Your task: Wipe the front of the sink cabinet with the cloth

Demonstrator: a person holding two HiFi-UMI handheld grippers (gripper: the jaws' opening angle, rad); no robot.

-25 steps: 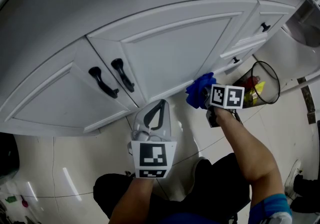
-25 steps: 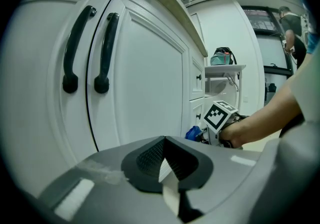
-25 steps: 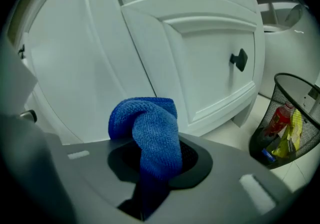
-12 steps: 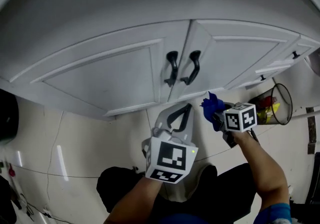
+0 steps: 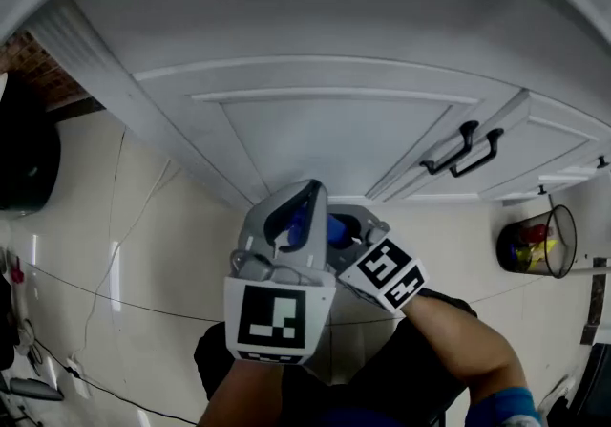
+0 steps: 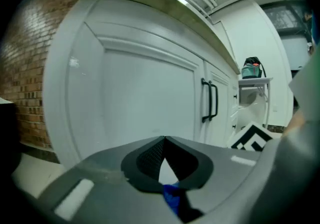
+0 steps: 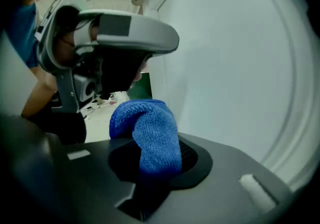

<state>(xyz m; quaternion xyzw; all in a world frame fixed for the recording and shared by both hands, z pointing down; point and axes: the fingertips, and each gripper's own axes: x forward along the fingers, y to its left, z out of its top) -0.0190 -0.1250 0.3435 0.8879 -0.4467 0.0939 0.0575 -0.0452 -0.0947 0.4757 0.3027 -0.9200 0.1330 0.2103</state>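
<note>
Cloth (image 7: 150, 133), blue and bunched into a thick roll, stands pinched in the right gripper (image 7: 155, 160), whose jaws are clamped on its lower part so that the free end pokes up past them. It sits close to the white face of the sink cabinet door (image 7: 240, 67), but as far as the right gripper view shows it is just beside the panel, not pressed onto it.

The left gripper (image 6: 163, 140) is held right next to it, with its jaw tips pressed together and nothing caught between them. A scrap of the blue shows through the gap lower down, and it appears to lie beyond the jaws, not in them.

In the head view both grippers hang low in front of the left-hand door, near its bottom edge above the pale floor (image 5: 143, 253). The pair of dark handles (image 5: 463, 150) and the second door lie well off to the right, with a wire waste basket (image 5: 537, 245) beyond them. A brick wall (image 6: 30, 67) borders the cabinet on the left.

My reading is that wiping is under way, not finished. The cloth is in hand and at the cabinet, yet the white panels show no streaks or damp marks, so how much is already wiped cannot be told. Contact with this door looks like the next need.
</note>
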